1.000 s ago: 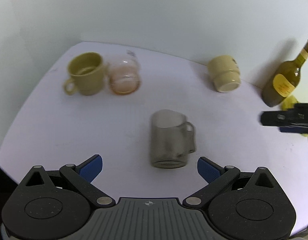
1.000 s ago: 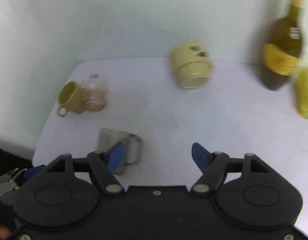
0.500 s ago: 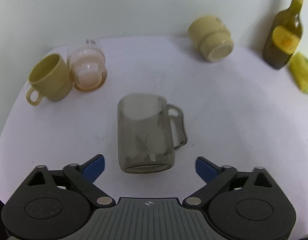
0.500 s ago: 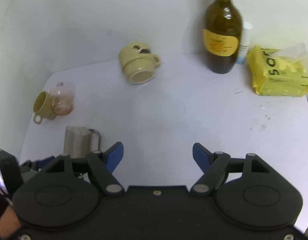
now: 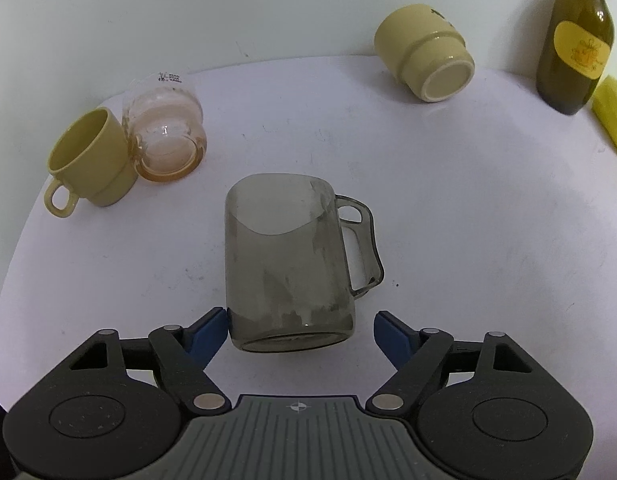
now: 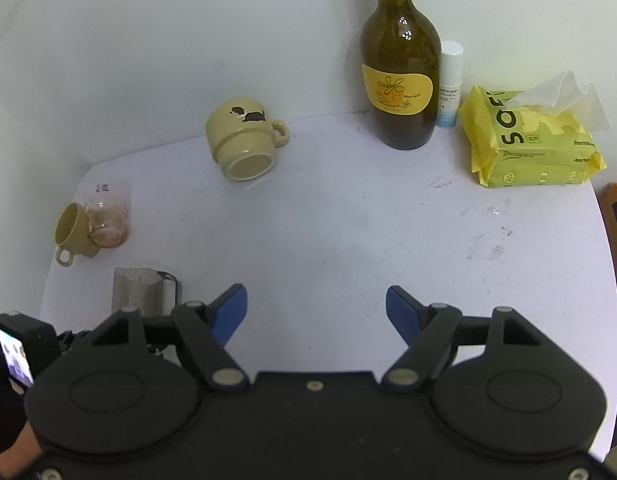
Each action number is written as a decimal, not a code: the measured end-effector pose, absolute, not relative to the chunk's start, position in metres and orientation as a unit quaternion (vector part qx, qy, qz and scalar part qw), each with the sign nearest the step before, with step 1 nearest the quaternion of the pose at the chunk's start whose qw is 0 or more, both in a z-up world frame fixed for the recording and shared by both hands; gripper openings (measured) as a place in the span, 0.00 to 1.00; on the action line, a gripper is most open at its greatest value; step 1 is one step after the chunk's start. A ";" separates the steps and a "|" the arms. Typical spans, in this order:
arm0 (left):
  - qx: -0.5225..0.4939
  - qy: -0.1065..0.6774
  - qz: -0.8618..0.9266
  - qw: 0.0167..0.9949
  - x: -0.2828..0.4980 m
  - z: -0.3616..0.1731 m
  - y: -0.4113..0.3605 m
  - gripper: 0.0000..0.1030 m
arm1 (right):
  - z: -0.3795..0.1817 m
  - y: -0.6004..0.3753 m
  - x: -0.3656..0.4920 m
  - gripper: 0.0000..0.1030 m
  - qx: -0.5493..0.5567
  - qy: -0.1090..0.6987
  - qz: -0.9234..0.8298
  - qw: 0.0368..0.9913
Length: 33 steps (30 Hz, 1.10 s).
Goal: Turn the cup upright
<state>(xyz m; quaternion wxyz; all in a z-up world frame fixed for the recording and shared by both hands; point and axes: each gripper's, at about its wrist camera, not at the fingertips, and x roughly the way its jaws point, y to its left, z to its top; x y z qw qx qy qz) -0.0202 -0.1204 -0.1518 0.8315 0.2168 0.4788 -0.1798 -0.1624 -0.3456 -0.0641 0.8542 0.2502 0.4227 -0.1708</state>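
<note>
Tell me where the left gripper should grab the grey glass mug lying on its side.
Grip the grey glass mug across its body near the base, coming from the base end. The left gripper is open and already straddles it; the handle sticks out right, beyond the fingers.

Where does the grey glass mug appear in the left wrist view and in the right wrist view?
Left wrist view: grey glass mug in the centre, lying between the open fingers of the left gripper.
Right wrist view: lower left, partly hidden behind the right gripper.
Shared landmark: cream mug.
</note>
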 end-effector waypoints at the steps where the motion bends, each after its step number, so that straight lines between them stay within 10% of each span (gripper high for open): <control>1: 0.216 0.479 -0.178 0.832 -0.020 -0.152 -0.120 0.71 | -0.064 -0.345 -0.162 0.73 0.251 0.422 -0.170 0.854; 33: 0.160 0.483 -0.183 0.841 0.017 -0.104 -0.125 0.61 | -0.061 -0.345 -0.151 0.73 0.274 0.405 -0.155 0.858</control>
